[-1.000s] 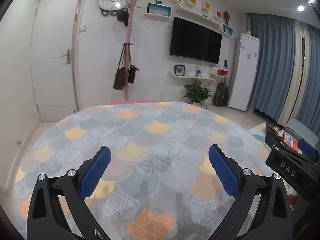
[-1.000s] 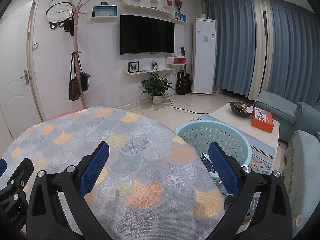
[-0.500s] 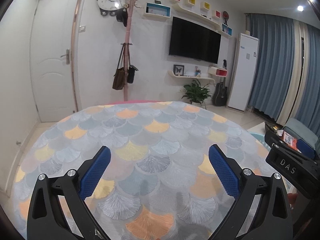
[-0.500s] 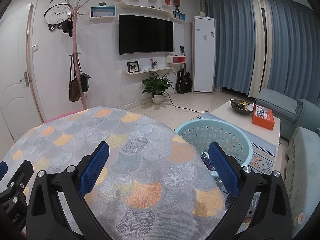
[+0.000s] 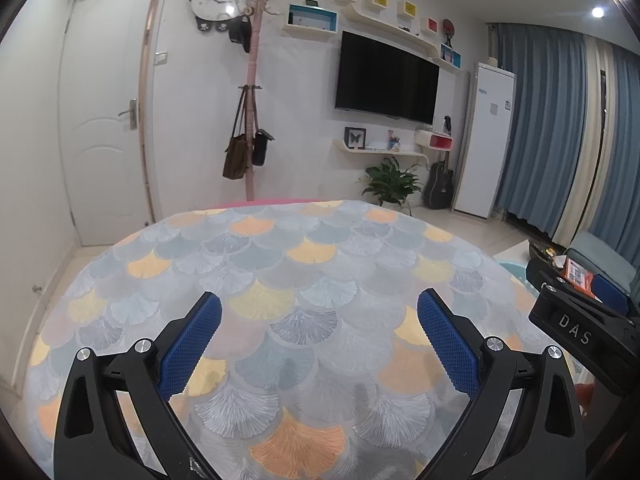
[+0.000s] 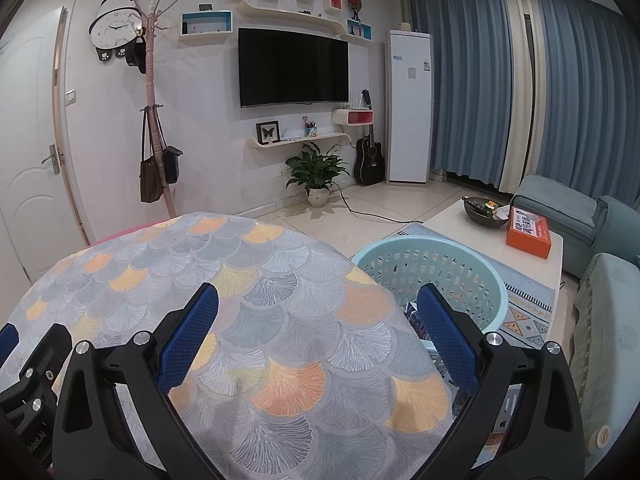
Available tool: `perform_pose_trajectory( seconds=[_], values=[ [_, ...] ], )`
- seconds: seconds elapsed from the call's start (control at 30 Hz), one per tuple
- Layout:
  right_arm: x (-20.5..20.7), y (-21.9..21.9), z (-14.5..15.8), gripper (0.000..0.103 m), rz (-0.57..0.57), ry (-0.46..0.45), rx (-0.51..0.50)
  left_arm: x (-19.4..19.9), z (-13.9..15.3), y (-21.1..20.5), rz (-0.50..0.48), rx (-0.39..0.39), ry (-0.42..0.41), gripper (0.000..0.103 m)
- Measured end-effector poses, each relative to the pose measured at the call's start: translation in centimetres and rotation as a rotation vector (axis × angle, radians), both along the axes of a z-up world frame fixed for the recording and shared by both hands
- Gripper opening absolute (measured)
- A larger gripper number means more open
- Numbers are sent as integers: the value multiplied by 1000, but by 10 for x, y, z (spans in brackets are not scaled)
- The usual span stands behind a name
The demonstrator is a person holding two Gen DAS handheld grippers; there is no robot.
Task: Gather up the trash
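Observation:
A round table (image 5: 304, 272) with a fan-patterned cloth fills the lower half of both views; it also shows in the right wrist view (image 6: 248, 280). No trash shows on it. My left gripper (image 5: 319, 336) is open and empty above the cloth. My right gripper (image 6: 318, 330) is open and empty over the table's right edge. A light blue perforated basket (image 6: 436, 268) stands on the floor right of the table, with some wrappers inside, partly hidden by my right finger. The right gripper's body (image 5: 580, 332) shows at the right of the left wrist view.
A low white coffee table (image 6: 460, 220) holds an orange box (image 6: 528, 232) and a dark bowl (image 6: 484, 210). Teal sofas (image 6: 600, 232) stand at the right. A coat rack (image 5: 250, 120), a door (image 5: 104, 120) and a potted plant (image 6: 316, 172) line the far wall.
Both views have tilted and shifted slightly. Both grippers stay open and empty over the table.

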State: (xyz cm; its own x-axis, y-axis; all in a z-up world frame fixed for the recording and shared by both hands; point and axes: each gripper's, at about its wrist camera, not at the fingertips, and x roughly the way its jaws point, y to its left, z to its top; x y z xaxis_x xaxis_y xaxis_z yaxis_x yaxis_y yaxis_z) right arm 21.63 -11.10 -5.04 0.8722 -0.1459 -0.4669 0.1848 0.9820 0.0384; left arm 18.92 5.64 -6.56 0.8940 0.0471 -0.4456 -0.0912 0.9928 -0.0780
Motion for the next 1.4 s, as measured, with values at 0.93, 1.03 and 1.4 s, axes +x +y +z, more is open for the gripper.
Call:
perform_pose_trajectory(
  seconds=[0.93,1.03,1.4],
  values=[
    [1,1,-1,95,-2,0,0,2,-1,-1,-4,0,11,95],
    [0,1,-1,95,-1,0,-1,2,-1,-3,0,6,11,95],
    [1,8,0,95,0,8,-51,3,1,2,26,-5,18,96]
  ],
)
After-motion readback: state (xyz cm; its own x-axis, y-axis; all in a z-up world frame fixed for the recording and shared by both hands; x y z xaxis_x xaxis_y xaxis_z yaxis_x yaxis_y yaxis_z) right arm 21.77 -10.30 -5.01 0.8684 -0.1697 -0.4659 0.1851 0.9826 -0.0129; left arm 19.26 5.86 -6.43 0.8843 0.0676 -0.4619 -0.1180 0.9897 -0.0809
